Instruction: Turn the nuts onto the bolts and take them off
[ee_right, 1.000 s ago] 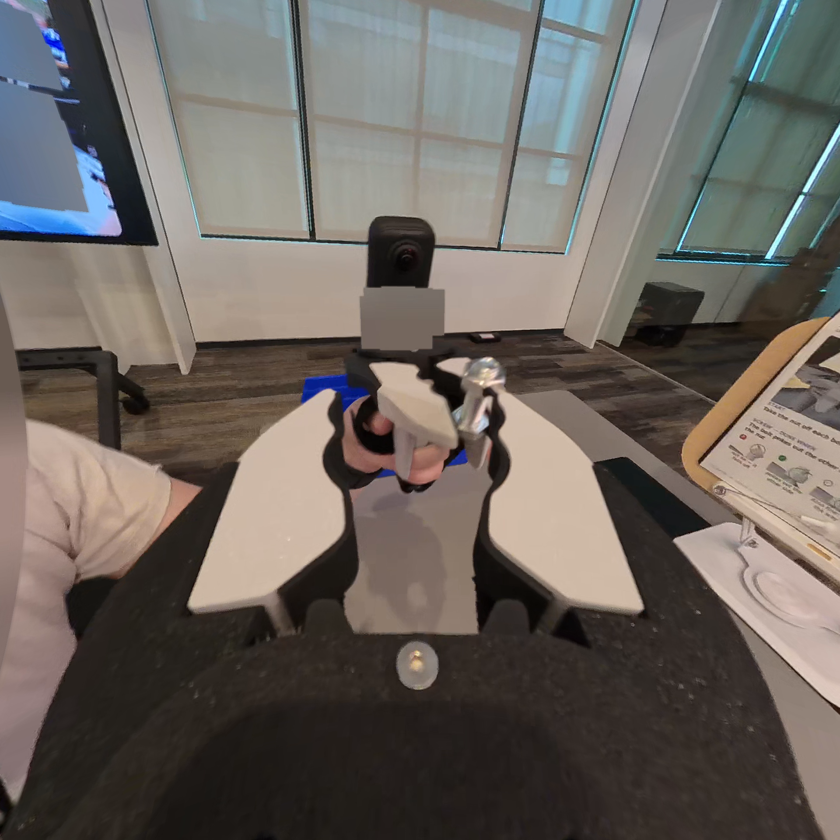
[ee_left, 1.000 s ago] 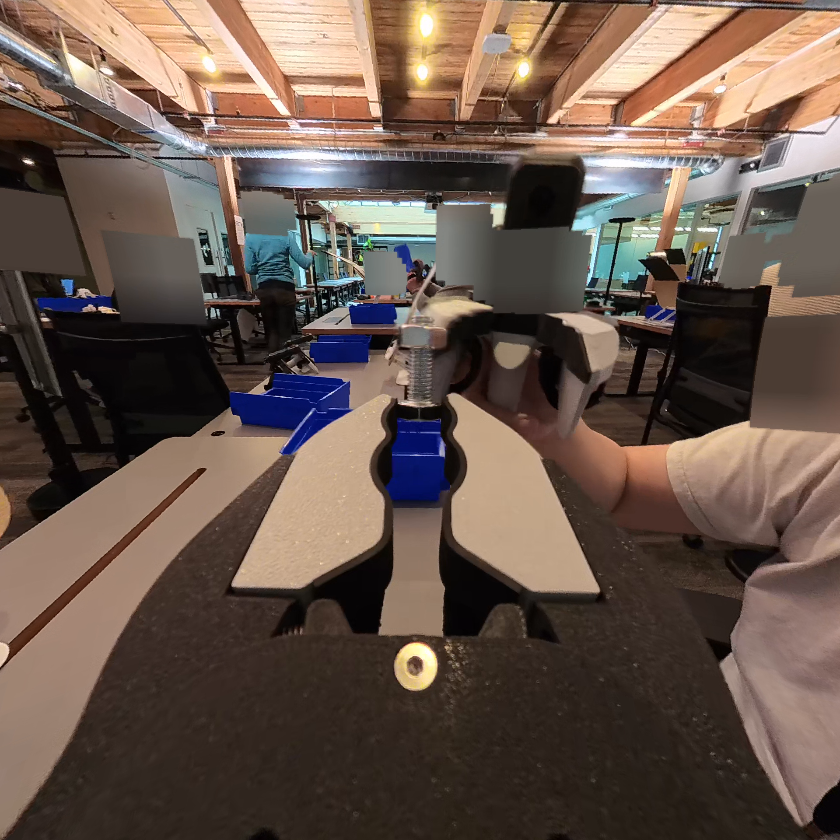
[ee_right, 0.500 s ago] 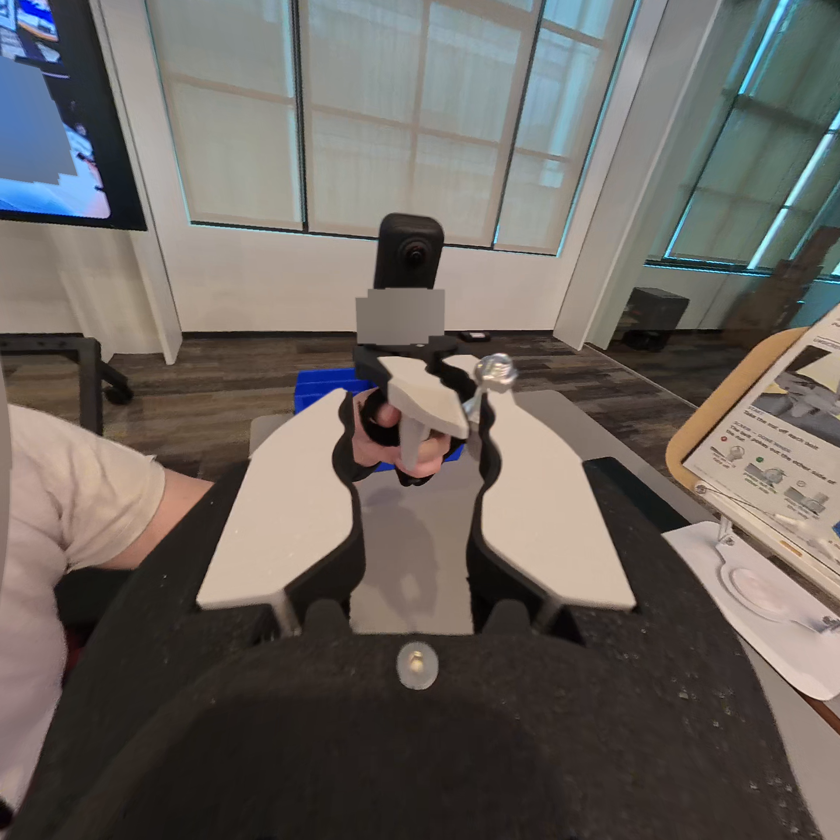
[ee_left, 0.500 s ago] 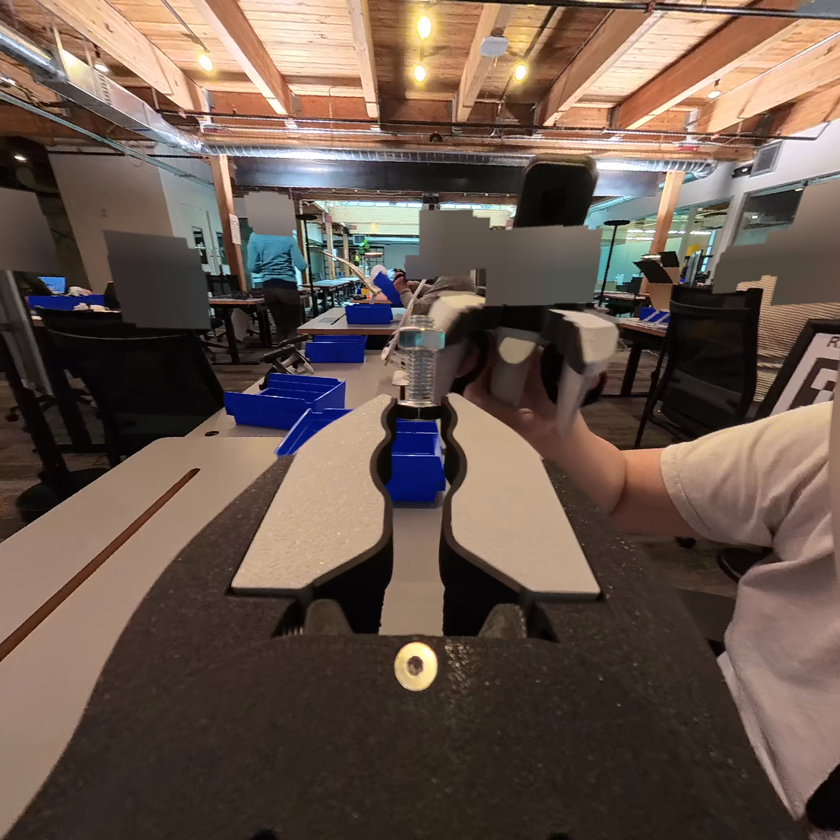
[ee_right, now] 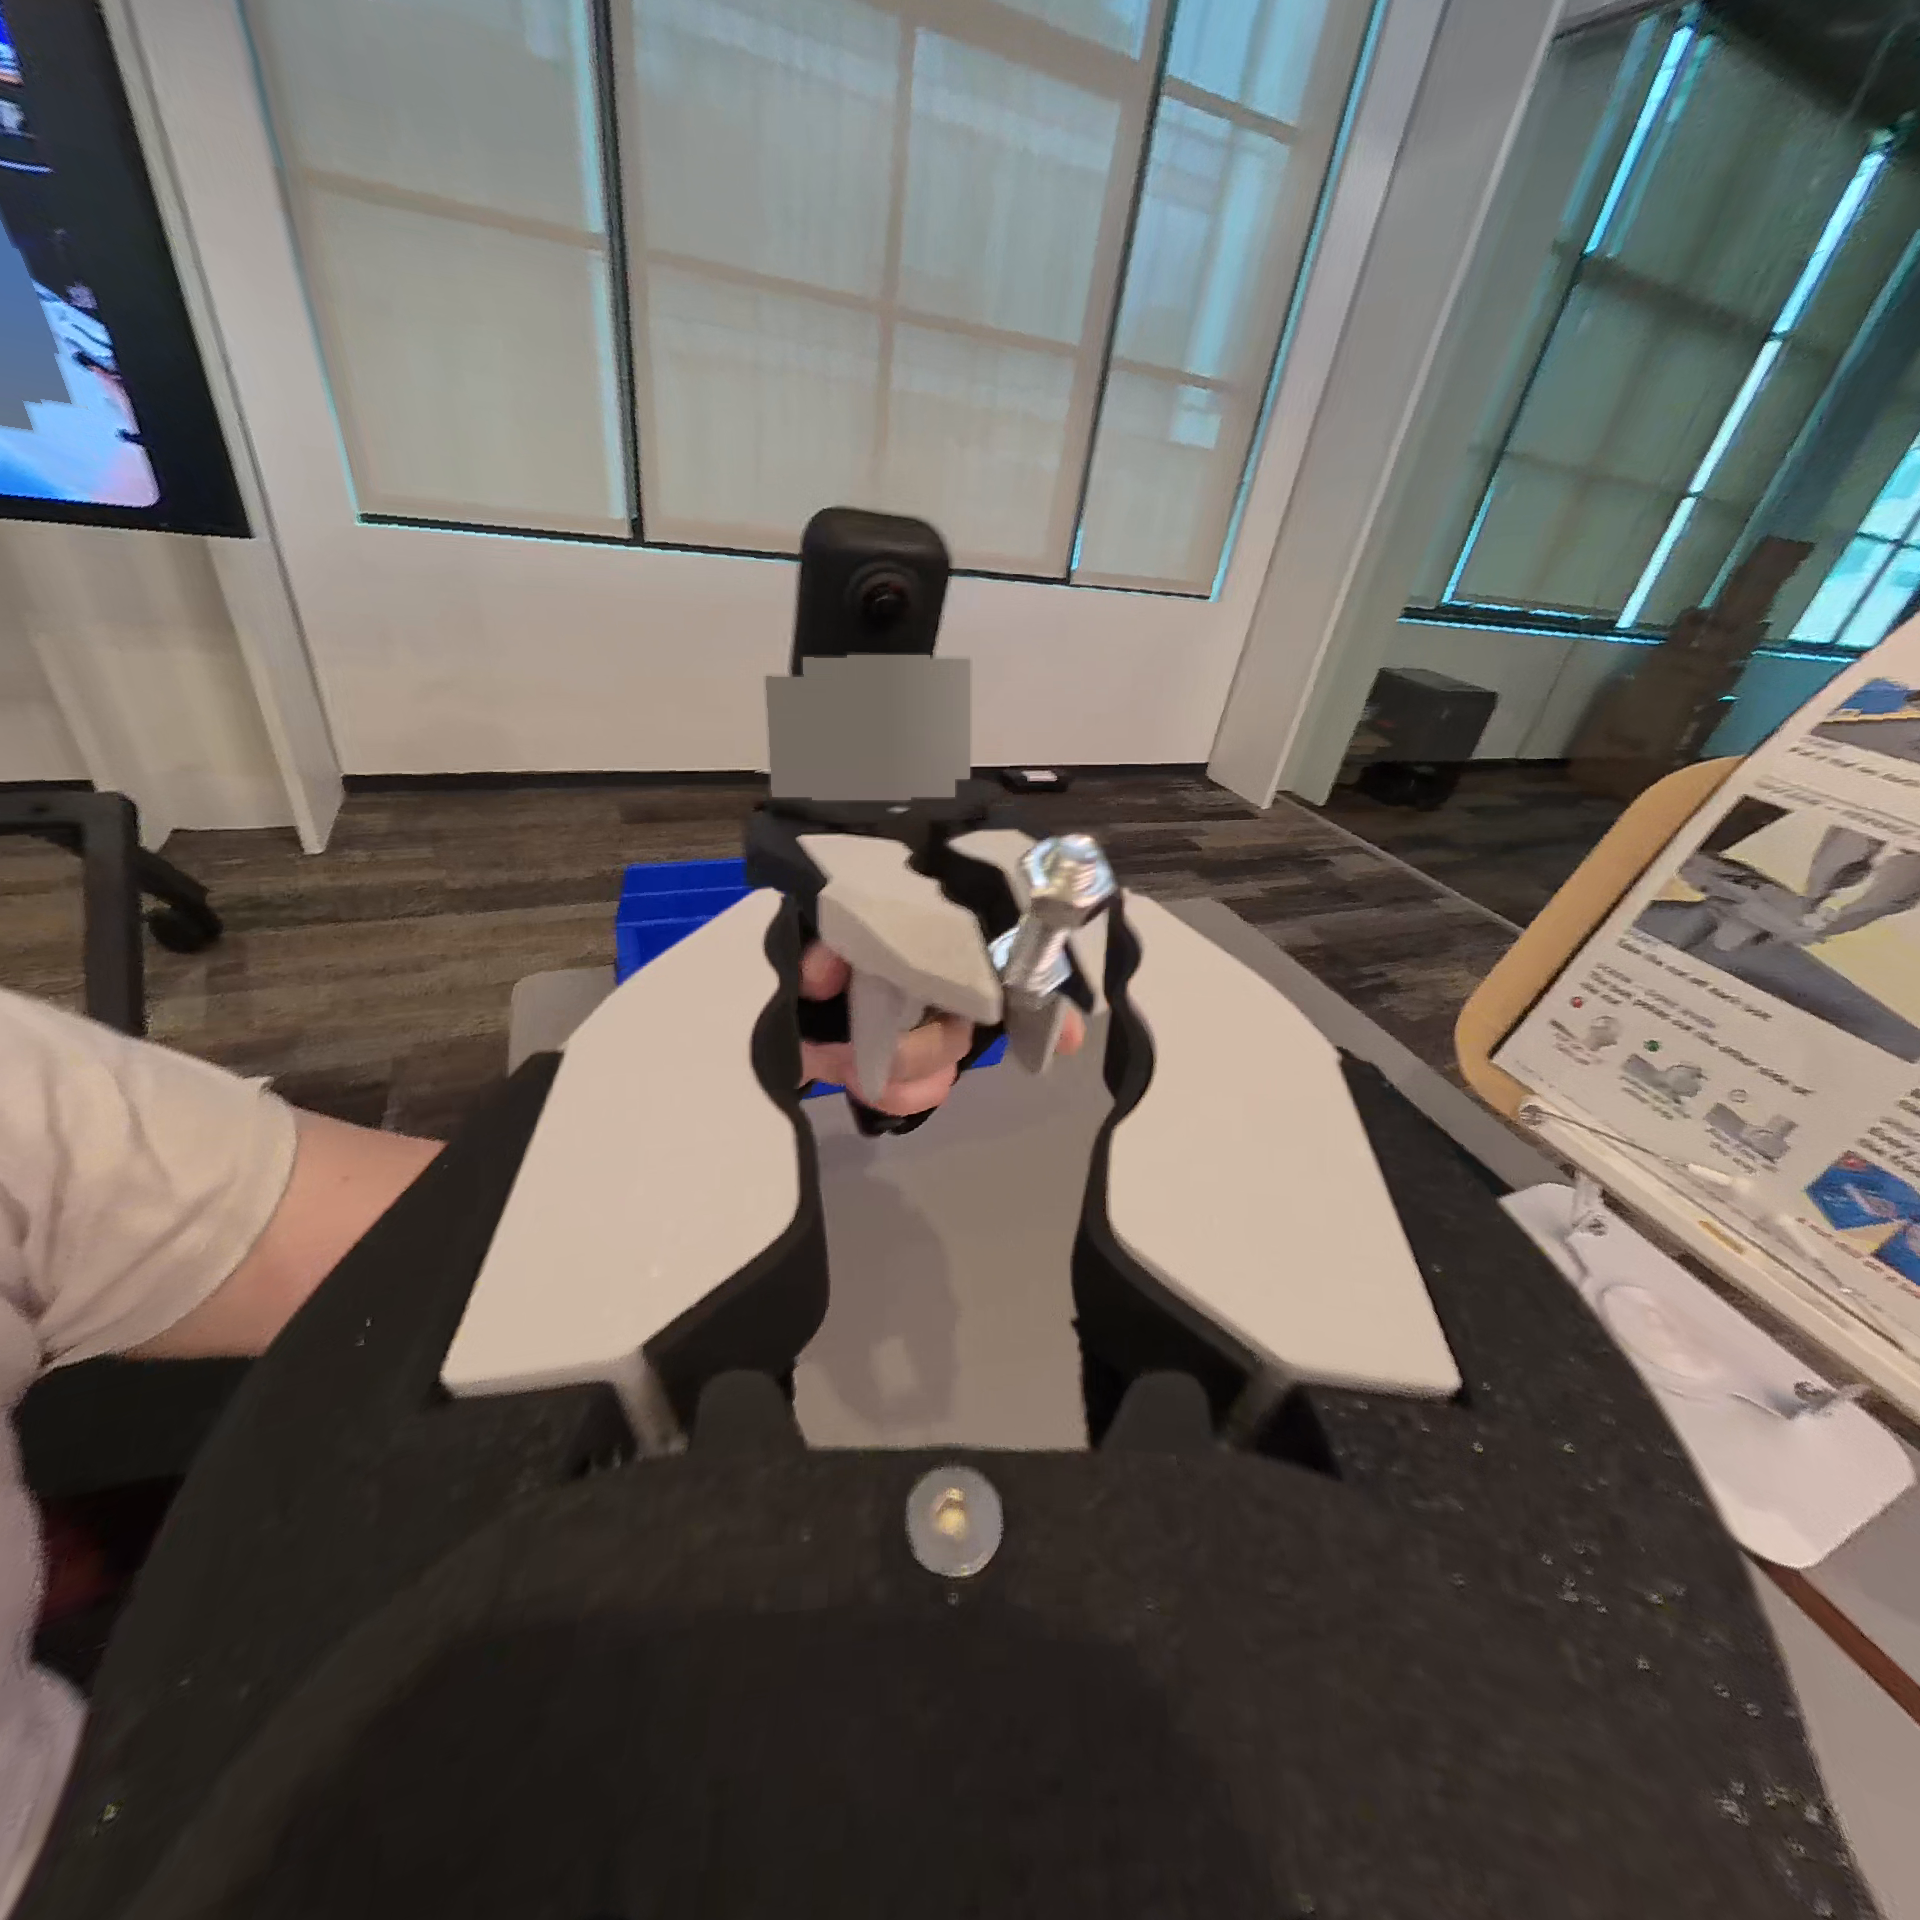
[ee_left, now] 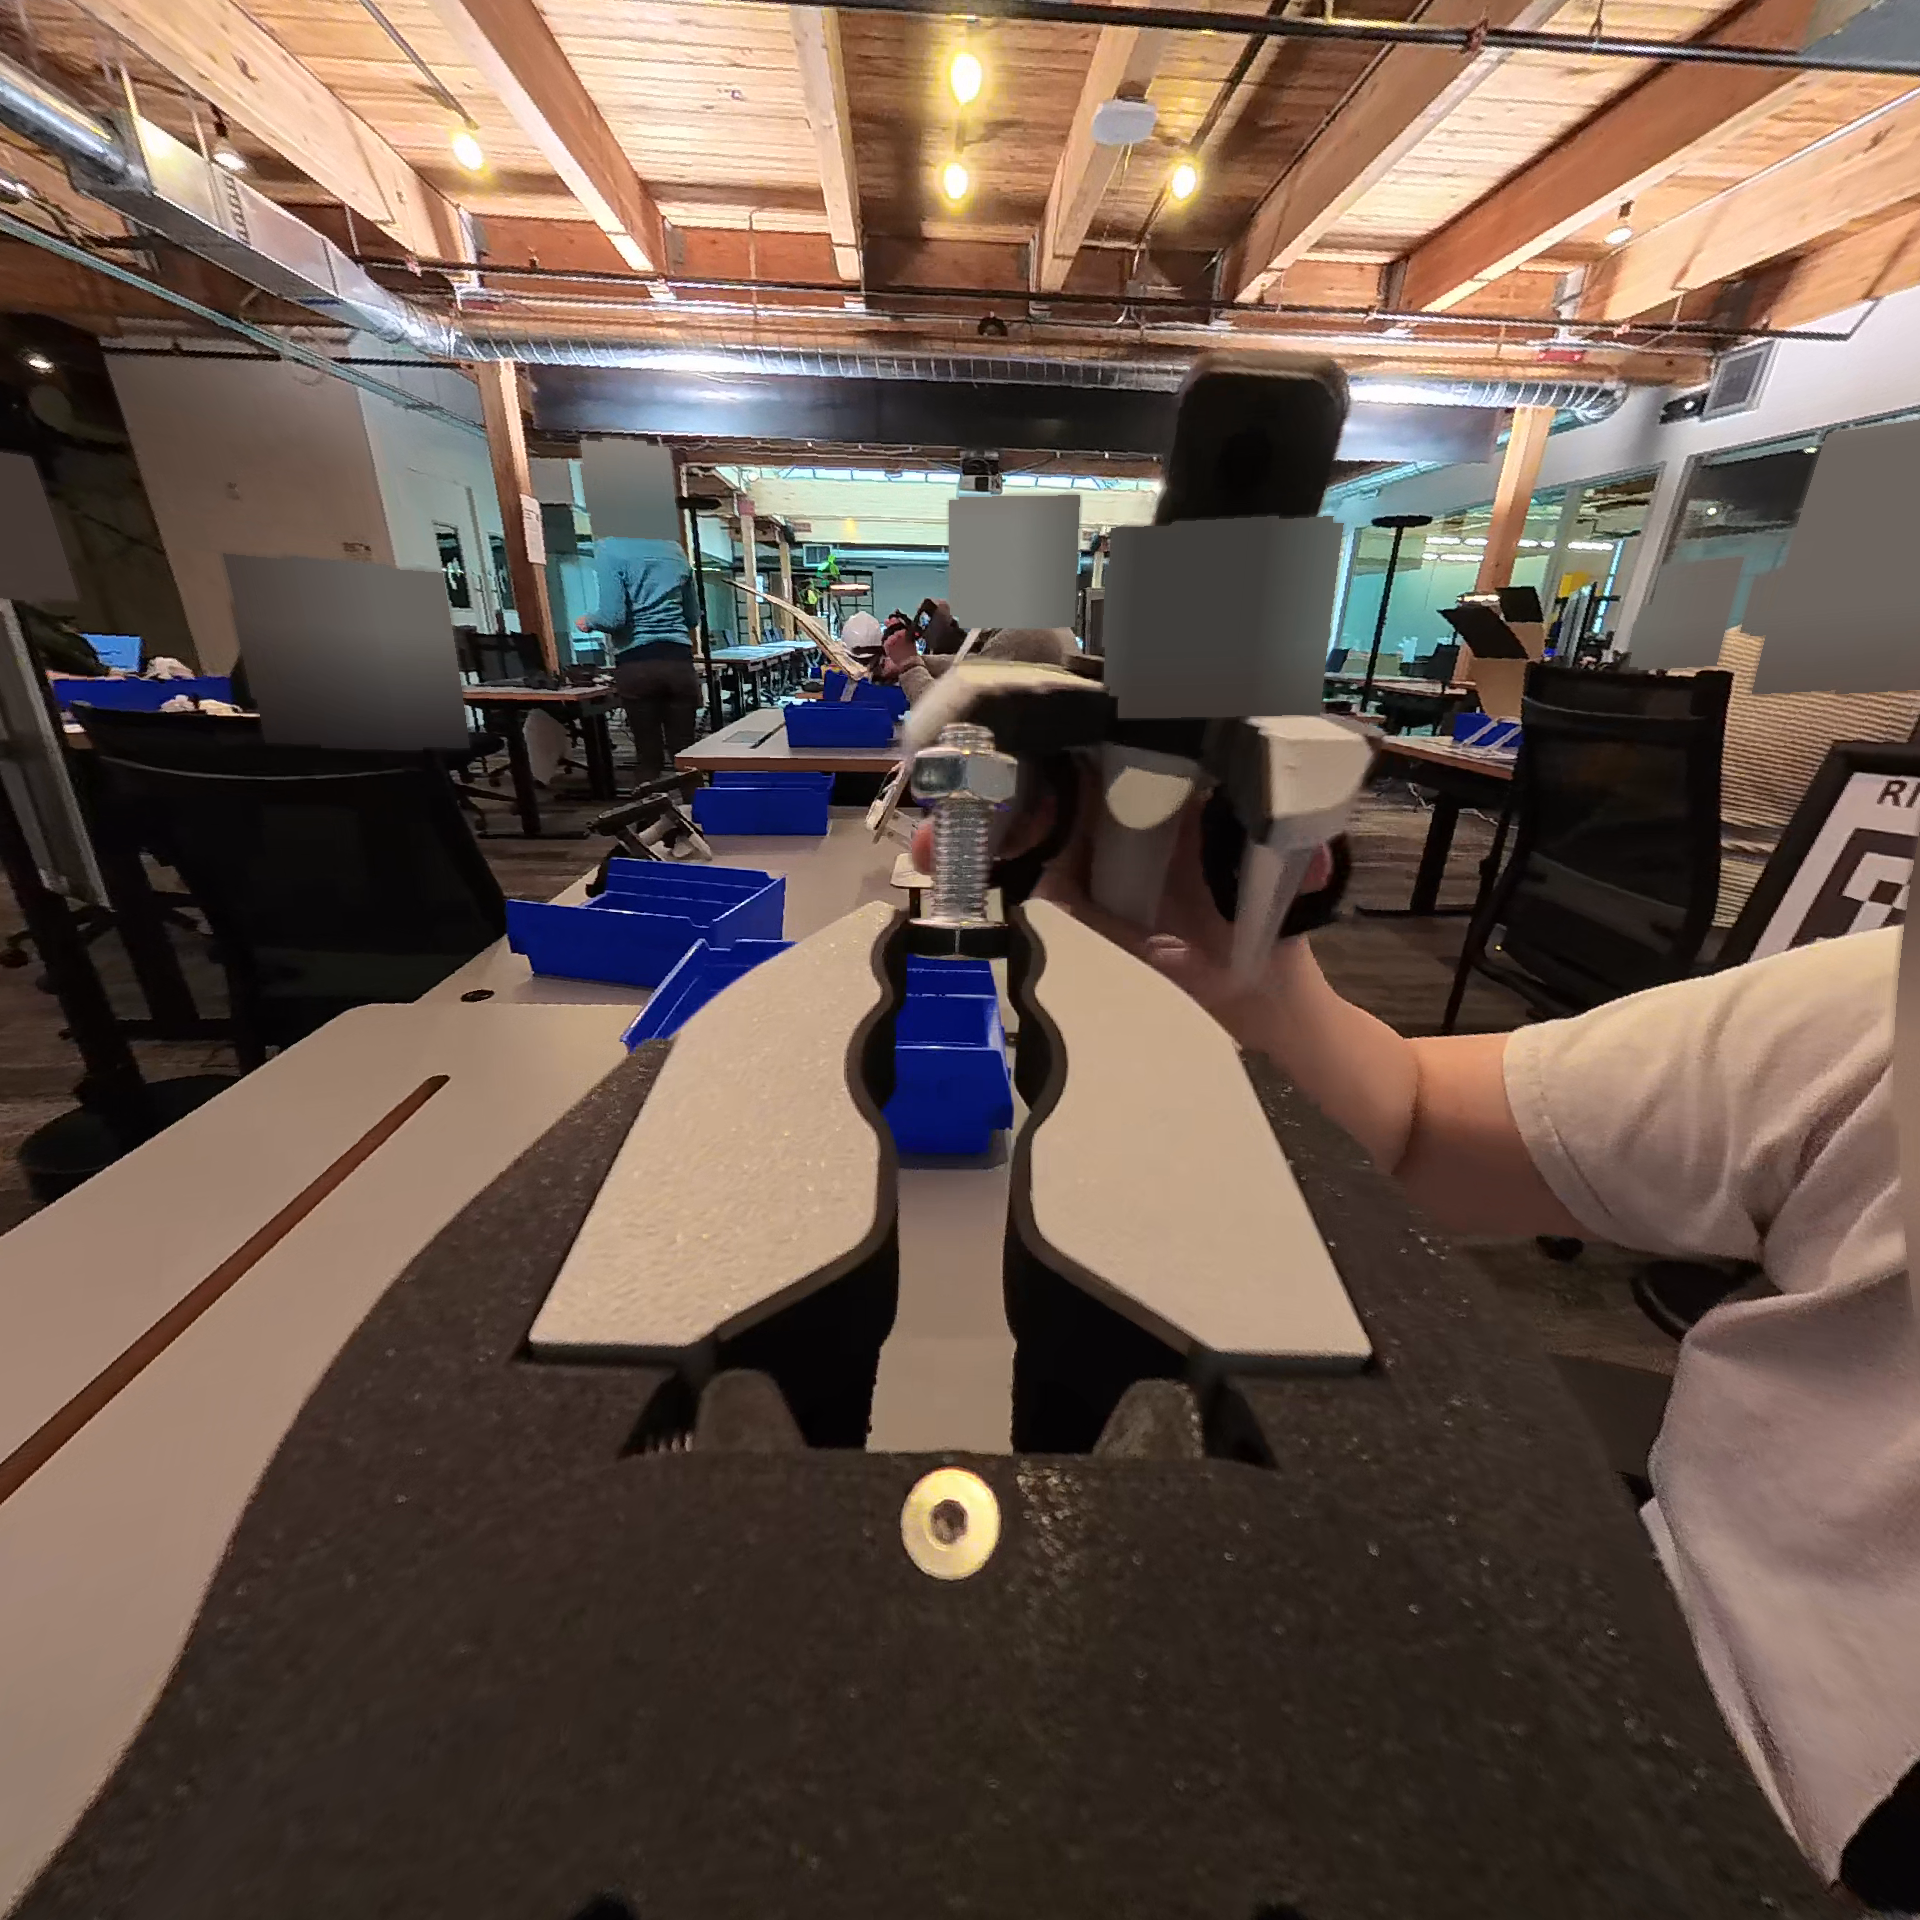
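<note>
The desk (ee_left: 312,1143) runs forward under both tools. It carries a blue bin (ee_left: 951,1081) directly beyond the left tool and further blue bins (ee_left: 644,925) to the left. An illustrated instruction board (ee_right: 1714,987) stands propped at the right edge, angled toward the person, presumably for reference during the work.

The left gripper (ee_left: 956,925) is raised clear of the desk. Its jaws are drawn close together and clamped on the lower end of the bolt (ee_left: 961,862) at the notch near their tips. The bolt stands roughly upright in the left wrist view and reads as tilted in the right wrist view. Gripping it by the base leaves the whole thread and the top end exposed, which suits a turning action from the other tool.

The right gripper (ee_right: 951,920) faces the left one at close range, held in the person's hand. Its jaws stand wide apart, with the bolt top near the inner edge of one of them.

The nut (ee_left: 961,774) sits near the top of the thread, with bare thread below it. One right finger (ee_left: 987,691) lies just above it. That finger is blurred, so contact cannot be confirmed.

Judgement: the nut has many turns left, and the open right jaws appear positioned to close on it.
</note>
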A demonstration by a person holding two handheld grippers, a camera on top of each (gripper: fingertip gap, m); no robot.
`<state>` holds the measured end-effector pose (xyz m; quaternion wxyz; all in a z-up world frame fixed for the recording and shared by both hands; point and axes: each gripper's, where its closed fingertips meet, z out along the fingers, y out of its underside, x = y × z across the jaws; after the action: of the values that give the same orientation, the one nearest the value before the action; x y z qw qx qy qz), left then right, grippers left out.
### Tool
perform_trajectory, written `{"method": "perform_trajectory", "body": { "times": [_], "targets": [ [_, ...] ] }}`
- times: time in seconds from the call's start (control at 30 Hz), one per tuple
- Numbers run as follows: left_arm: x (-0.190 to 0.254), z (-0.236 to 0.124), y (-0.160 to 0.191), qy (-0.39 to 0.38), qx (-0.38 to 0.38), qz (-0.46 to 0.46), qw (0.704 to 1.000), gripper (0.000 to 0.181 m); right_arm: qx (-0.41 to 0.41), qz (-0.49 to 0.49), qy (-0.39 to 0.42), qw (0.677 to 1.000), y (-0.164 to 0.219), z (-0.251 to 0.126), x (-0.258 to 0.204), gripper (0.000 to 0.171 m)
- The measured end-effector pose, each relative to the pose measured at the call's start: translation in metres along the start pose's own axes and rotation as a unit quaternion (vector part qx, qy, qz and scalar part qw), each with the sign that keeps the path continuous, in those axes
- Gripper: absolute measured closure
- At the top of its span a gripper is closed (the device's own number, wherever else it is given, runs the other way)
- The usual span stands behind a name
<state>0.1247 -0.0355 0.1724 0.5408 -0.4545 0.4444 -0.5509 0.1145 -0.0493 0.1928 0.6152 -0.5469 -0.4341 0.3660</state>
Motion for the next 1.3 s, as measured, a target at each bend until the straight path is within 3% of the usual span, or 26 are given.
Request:
{"method": "perform_trajectory", "body": {
  "times": [0.23,0.33,0.47,0.63,0.9,1.1,1.3],
  "targets": [
    [-0.002,-0.001,-0.002,-0.012,0.003,0.008,1.0,0.163,-0.004,0.033,-0.023,0.999,0.005,0.004,-0.008,0.107],
    [-0.003,-0.003,-0.003,-0.011,0.005,0.008,1.0,0.163,-0.003,0.015,-0.01,1.0,0.006,-0.003,-0.009,0.121],
    [0.012,-0.001,0.001,0.037,-0.006,-0.001,0.999,0.163,-0.012,-0.086,0.041,0.995,0.0,-0.006,0.016,0.121],
    [0.03,0.001,0.01,0.089,-0.038,-0.005,0.995,0.163,-0.021,-0.152,-0.125,0.98,0.0,-0.013,-0.014,0.129],
    [0.034,0.008,0.018,0.095,-0.056,-0.003,0.994,0.163,-0.116,-0.168,-0.157,0.966,0.018,-0.012,-0.016,0.145],
    [0.037,0.006,0.019,0.095,-0.063,0.01,0.993,0.163,-0.12,-0.154,-0.14,0.971,0.019,-0.011,-0.018,0.152],
    [0.066,0.005,0.029,0.205,-0.091,-0.053,0.973,0.163,-0.121,-0.243,-0.238,0.932,0.025,-0.022,-0.043,0.152]
  ]
}}
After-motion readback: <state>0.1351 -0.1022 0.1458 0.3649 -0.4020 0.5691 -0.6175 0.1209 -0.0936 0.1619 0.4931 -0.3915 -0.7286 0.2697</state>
